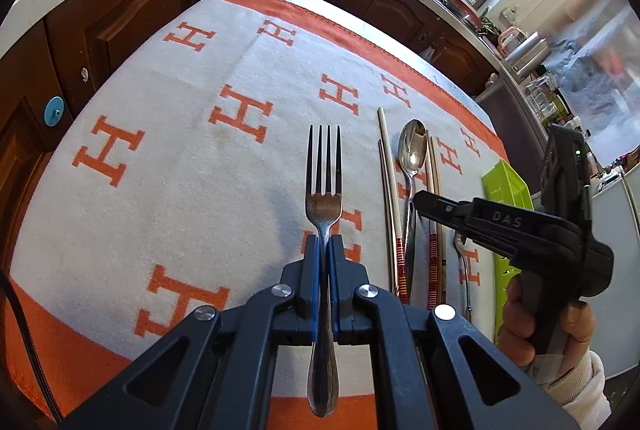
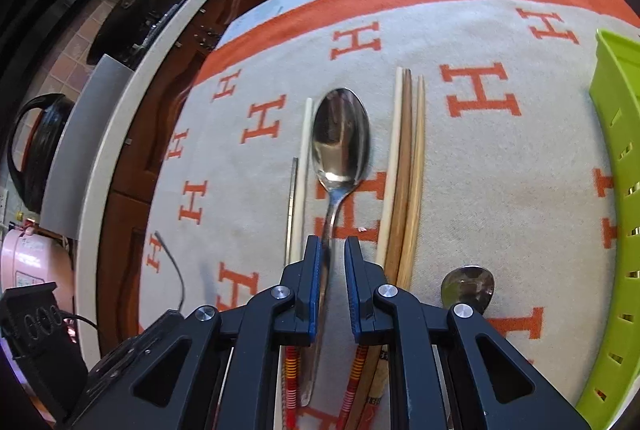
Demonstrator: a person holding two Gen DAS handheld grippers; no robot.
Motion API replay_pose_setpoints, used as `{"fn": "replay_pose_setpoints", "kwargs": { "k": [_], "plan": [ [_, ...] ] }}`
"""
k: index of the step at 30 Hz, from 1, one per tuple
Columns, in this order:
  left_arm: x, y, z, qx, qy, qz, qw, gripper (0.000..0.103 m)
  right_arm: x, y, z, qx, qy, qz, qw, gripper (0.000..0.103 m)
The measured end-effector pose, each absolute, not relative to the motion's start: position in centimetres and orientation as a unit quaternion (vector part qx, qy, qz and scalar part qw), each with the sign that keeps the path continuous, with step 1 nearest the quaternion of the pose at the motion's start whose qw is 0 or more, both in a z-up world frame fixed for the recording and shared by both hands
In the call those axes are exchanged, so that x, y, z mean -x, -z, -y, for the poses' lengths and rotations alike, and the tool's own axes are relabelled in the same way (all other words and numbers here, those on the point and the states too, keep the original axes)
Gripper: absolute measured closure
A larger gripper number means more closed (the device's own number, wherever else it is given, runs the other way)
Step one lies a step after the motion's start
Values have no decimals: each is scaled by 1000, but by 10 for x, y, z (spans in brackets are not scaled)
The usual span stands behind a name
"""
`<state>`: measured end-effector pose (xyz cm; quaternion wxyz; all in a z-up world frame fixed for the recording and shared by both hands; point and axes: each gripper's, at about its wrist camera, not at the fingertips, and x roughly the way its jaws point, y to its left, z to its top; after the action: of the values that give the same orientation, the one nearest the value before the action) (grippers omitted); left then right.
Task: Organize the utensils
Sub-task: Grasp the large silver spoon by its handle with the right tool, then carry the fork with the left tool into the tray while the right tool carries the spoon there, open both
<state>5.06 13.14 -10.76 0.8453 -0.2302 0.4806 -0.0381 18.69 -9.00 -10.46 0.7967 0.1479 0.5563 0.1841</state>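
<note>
Two grippers work; the left gripper (image 1: 323,250) fingers squeeze the fork (image 1: 324,189) above the table (image 1: 160,149); the right gripper (image 2: 333,250) fingers sit apart around the big spoon (image 2: 341,137); pinch its handle squarely.

A table covered by an orange-and-white H-patterned cloth (image 1: 180,157) bears chopsticks (image 2: 404,169), two spoons (image 2: 340,137) and a green basket (image 2: 616,189).

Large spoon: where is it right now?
The large spoon lies on the H-patterned cloth, between a white chopstick and a chopstick bundle; the right gripper straddles its handle, not clearly gripping.
</note>
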Motion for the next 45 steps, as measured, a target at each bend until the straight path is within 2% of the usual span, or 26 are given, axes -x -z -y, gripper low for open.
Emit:
{"fn": "replay_pose_setpoints", "kwargs": {
  "k": [6, 10, 14, 20, 35, 40, 45],
  "plan": [
    [-53, 115, -137, 244, 48, -483, 839, 101, -179, 109, 75, -116, -186, -527, 821, 91],
    [-54, 120, -138, 250, 52, -487, 836, 101, -175, 106, 67, -94, -178, -521, 830, 95],
    [-53, 118, -138, 250, 54, -484, 837, 101, -166, 92, 50, -21, -155, -499, 852, 101],
    [-51, 119, -142, 256, 54, -481, 837, 101, -158, 85, 32, 45, -145, -491, 858, 101],
    [-53, 122, -144, 264, 55, -484, 832, 101, -161, 98, 38, 14, -152, -508, 848, 100],
    [-53, 122, -142, 262, 55, -486, 832, 101, -156, 99, 33, 36, -147, -497, 854, 100],
    [-55, 113, -135, 255, 61, -484, 835, 101, -156, 94, 50, -18, -132, -511, 849, 101]
  ]
}}
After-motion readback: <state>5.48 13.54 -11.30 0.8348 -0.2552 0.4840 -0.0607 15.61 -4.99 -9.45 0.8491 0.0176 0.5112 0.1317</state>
